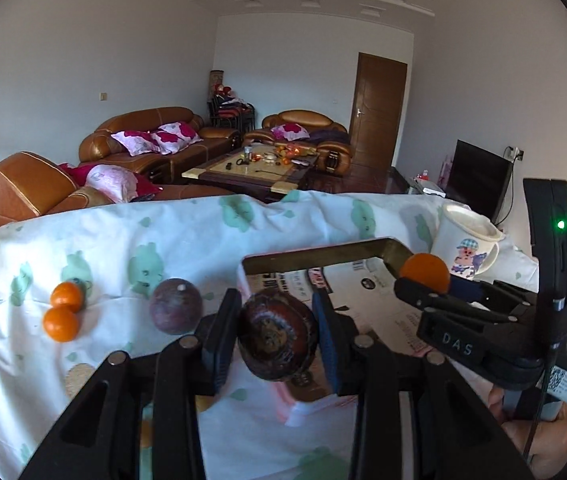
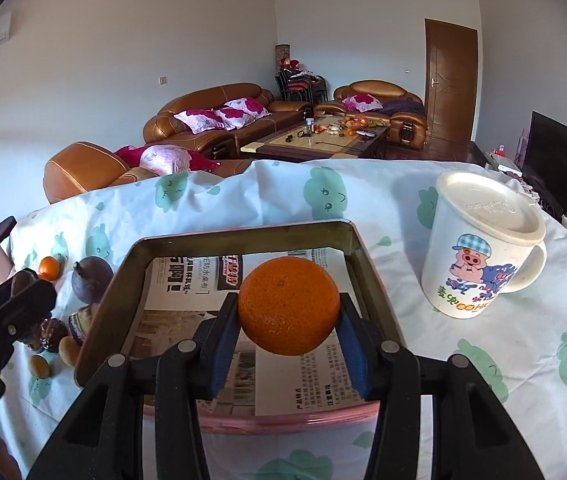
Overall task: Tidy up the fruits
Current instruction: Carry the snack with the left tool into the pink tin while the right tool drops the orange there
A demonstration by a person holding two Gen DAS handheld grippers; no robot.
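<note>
My left gripper is shut on a dark red-brown fruit, held above the cloth at the near left corner of a metal tray lined with newspaper. In the right wrist view, my right gripper is shut on an orange over the same tray. The left wrist view also shows this gripper with its orange at the tray's right side. A purple fruit and two small oranges lie on the cloth to the left.
A lidded white cartoon mug stands right of the tray. Several small fruits lie on the cloth at the tray's left edge. The table carries a white cloth with green prints. Sofas and a coffee table fill the room behind.
</note>
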